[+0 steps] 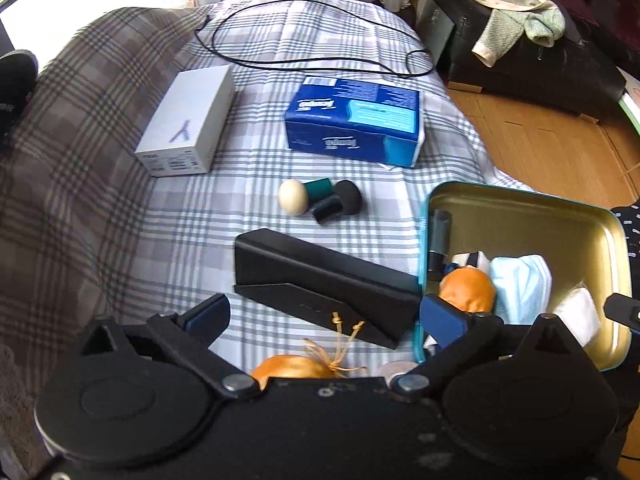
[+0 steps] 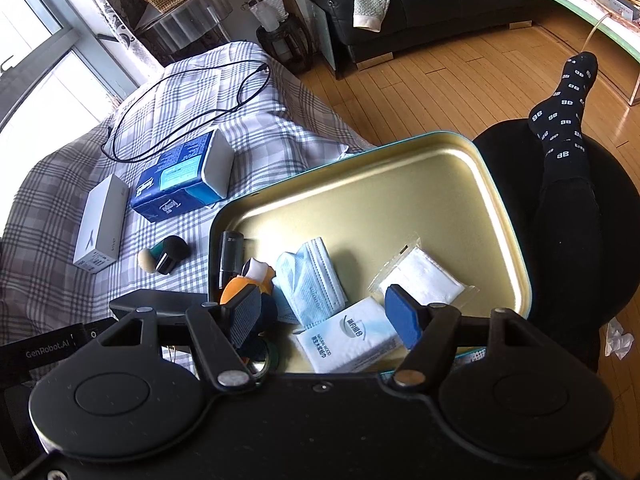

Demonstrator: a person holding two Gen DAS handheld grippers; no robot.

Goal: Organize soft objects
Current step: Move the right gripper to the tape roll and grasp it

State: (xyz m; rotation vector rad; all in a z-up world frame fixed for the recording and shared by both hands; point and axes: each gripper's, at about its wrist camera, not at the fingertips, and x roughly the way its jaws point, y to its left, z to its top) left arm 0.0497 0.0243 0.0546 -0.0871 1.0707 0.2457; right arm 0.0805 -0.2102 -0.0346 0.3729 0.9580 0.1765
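A gold tin tray [image 2: 400,184] with a teal rim lies on the plaid bed; it also shows in the left wrist view [image 1: 520,216]. In it lie a blue face mask [image 2: 310,280], a white tissue pack [image 2: 348,340], a sealed white packet [image 2: 422,272], an orange plush toy [image 2: 240,284] and a dark tube [image 2: 230,256]. My right gripper [image 2: 326,316] is open and empty just above the tissue pack. My left gripper [image 1: 326,316] is open and empty over a black triangular case [image 1: 320,280]. An orange pouch [image 1: 296,366] with gold string lies right under it. Two sponge puffs [image 1: 316,198] lie beyond.
A blue tissue box [image 1: 356,120] and a white phone box [image 1: 188,120] sit further back on the bed, with a black cable [image 1: 304,40] behind them. A person's leg in a black sock [image 2: 564,120] rests on a black stool right of the tray. Wooden floor lies beyond.
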